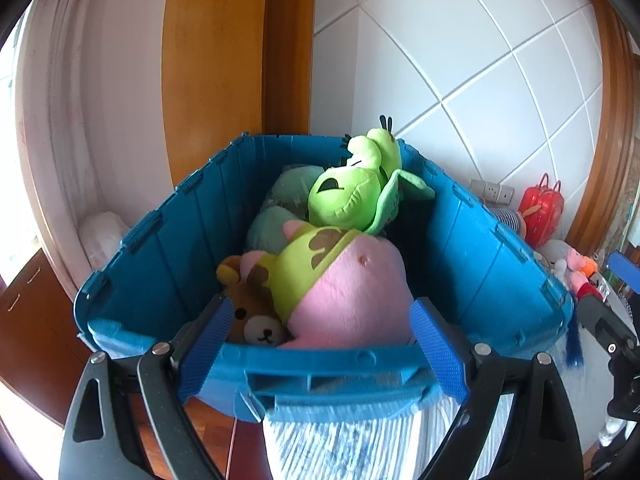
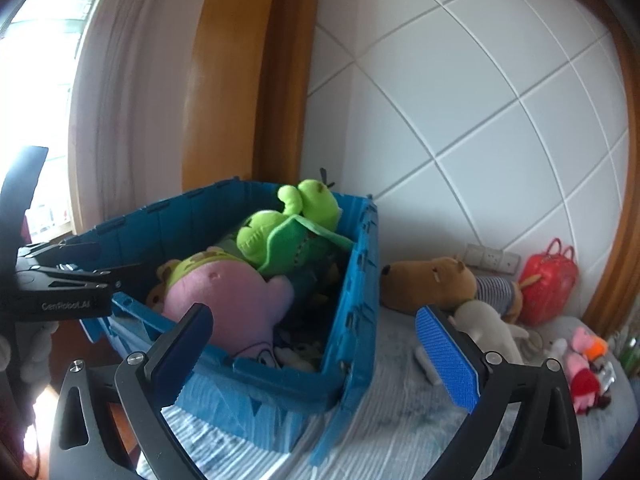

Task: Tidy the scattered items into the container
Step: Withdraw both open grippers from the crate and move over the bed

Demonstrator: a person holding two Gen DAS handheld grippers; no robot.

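With both grippers' fingers spread wide and empty, left gripper point(image 1: 322, 346) at the blue crate's point(image 1: 160, 256) near rim, right gripper point(image 2: 316, 354) lower centre: best reaching right for the brown bear plush point(image 2: 434, 282) lying outside, then dropping clear of the heaped pink plush point(image 2: 228, 300).

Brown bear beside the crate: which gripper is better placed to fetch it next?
Right, probably. The right gripper is open, with the brown bear just beyond its right finger; the left gripper faces the crate.
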